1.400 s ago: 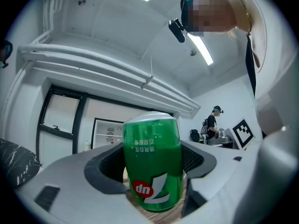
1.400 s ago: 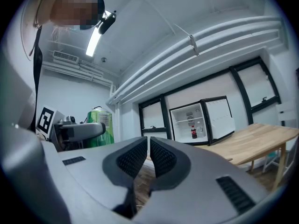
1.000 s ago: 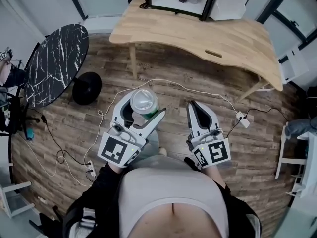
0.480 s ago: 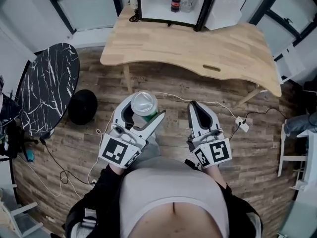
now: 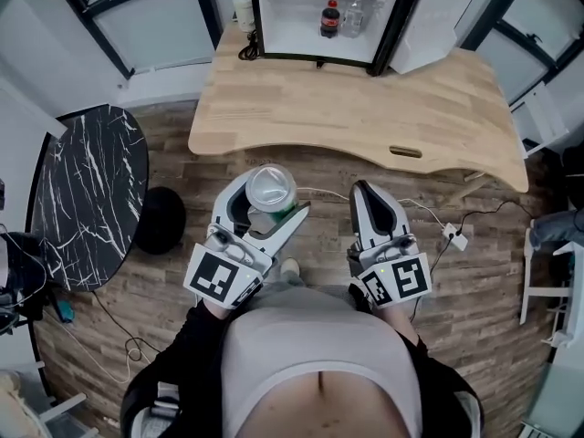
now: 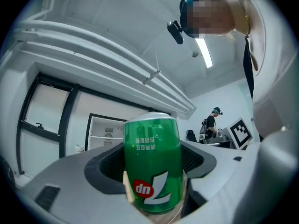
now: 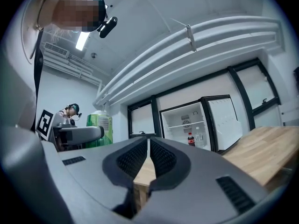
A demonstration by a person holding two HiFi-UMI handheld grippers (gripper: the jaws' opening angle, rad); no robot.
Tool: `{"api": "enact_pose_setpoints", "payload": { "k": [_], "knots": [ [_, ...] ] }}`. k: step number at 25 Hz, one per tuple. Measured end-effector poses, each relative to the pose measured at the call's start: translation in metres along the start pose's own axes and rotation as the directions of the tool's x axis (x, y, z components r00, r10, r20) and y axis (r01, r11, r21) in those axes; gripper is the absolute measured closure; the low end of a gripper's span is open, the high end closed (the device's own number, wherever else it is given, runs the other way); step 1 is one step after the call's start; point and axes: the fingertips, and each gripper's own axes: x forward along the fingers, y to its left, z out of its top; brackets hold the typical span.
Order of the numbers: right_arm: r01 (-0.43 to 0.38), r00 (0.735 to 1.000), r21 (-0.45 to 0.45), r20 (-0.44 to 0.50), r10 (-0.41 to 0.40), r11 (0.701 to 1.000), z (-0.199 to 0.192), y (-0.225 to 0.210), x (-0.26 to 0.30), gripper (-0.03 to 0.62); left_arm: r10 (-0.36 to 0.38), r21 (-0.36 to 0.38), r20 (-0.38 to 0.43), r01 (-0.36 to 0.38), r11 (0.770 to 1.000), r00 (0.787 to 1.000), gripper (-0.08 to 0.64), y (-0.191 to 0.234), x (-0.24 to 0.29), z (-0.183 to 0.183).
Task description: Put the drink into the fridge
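A green 7up can [image 5: 271, 192] stands upright between the jaws of my left gripper [image 5: 265, 195], which is shut on it; the can [image 6: 152, 164] fills the middle of the left gripper view. My right gripper [image 5: 365, 194] is shut and holds nothing, its jaws meeting in the right gripper view [image 7: 148, 144]. Beyond a wooden table [image 5: 365, 108] stands a small fridge [image 5: 274, 16] with its door [image 5: 429, 26] swung open to the right. A cola bottle [image 5: 329, 18] and a clear bottle [image 5: 353, 16] stand inside. The fridge [image 7: 184, 125] also shows in the right gripper view.
A round black marble table [image 5: 87, 194] stands at the left with a dark round base [image 5: 160, 219] beside it. White cables and a power strip [image 5: 453, 237] lie on the wooden floor. A white chair [image 5: 547, 290] is at the right edge. Another person [image 6: 211, 123] stands far off.
The table and fridge have drawn nearer and shifted down in the head view as I move forward. Both grippers keep their pose, the left still holding the can.
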Motion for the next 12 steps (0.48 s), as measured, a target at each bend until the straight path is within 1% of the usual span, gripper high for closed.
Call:
{"api": "enact_pose_setpoints", "payload": {
  "k": [4,12],
  "knots": [
    [0.016,1.0,0.023,-0.001,-0.016,1.0,-0.004,-0.003,0.016,0.555,-0.017,-0.013,-0.002,0.017,1.0,1.0,0.213,0.015,0.01,-0.005],
    [0.013,1.0,0.021,-0.014,-0.013,1.0,-0.002,-0.013,0.034,0.555,-0.028,-0.03,-0.027,0.028,0.999,0.999,0.215,0.025,0.022,-0.012]
  ]
}}
